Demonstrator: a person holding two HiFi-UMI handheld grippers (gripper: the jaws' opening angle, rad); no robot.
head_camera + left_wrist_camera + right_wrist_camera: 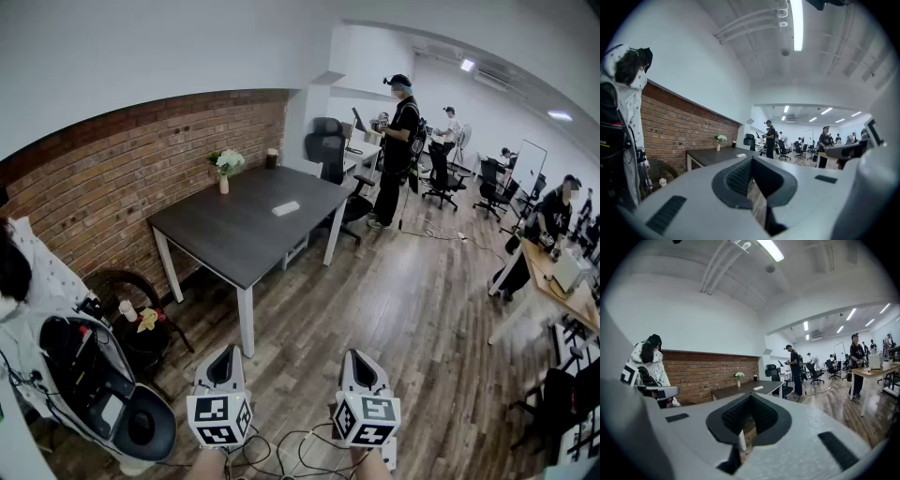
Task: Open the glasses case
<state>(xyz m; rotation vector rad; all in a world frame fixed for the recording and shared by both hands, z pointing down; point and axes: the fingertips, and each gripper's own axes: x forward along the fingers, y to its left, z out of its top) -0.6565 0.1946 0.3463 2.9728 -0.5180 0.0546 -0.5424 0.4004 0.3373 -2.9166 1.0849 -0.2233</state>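
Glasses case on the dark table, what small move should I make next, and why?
Probably step toward the table first. The pale case lies on it, well ahead of the left claw and right claw, which are both shut, empty and held over the wooden floor.

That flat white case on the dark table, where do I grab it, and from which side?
Probably grip the white case across its narrow width, mid-length, coming down from above on the table's open floor side: it lies flat and low, and the brick wall closes the far side. Its seam is too small to see.
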